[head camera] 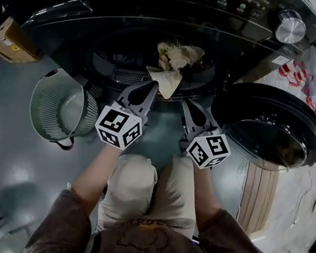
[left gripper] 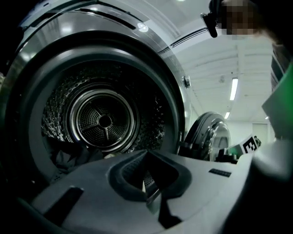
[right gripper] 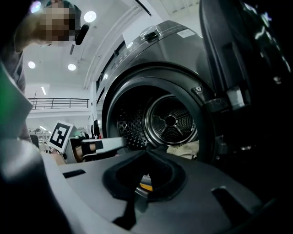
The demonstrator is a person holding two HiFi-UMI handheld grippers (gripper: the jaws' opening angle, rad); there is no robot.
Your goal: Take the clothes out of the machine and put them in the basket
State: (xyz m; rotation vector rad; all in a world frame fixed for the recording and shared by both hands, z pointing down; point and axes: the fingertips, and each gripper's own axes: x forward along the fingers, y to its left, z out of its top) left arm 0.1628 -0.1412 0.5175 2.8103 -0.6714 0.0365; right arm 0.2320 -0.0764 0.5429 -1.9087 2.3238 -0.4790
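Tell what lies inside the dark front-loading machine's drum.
A crumpled beige cloth sits at the mouth of the steel drum; a dark garment lies further in. The floor beneath them is covered.

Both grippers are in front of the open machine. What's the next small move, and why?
I'd probably open the left gripper and ease it forward onto the beige cloth hanging over the drum's front lip. Both the left and the right gripper are shut and empty. The cloth's lower corner lies just past the left tips, and the basket stands on that same side.
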